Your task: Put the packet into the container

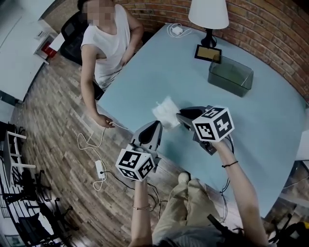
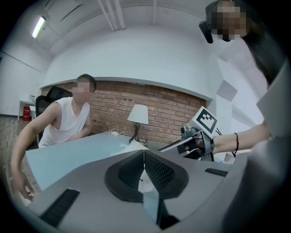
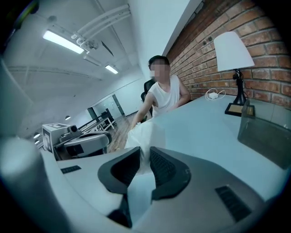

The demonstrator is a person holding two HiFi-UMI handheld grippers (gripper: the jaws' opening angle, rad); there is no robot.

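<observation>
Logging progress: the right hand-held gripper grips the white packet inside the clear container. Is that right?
No: the right hand-held gripper grips the white packet short of the clear container, which stands apart beside the lamp, as the head view shows.

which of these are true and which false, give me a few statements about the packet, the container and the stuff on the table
1. The right gripper has its jaws closed on the white packet. True.
2. The packet lies inside the container. False: it is held up between the grippers, and the clear container stands apart, farther along the table.
3. A lamp with a white shade stands on the table near the brick wall. True.
4. The seated person in the white top grips the packet. False: that person's hand rests at the table's edge, clear of the packet.
</observation>
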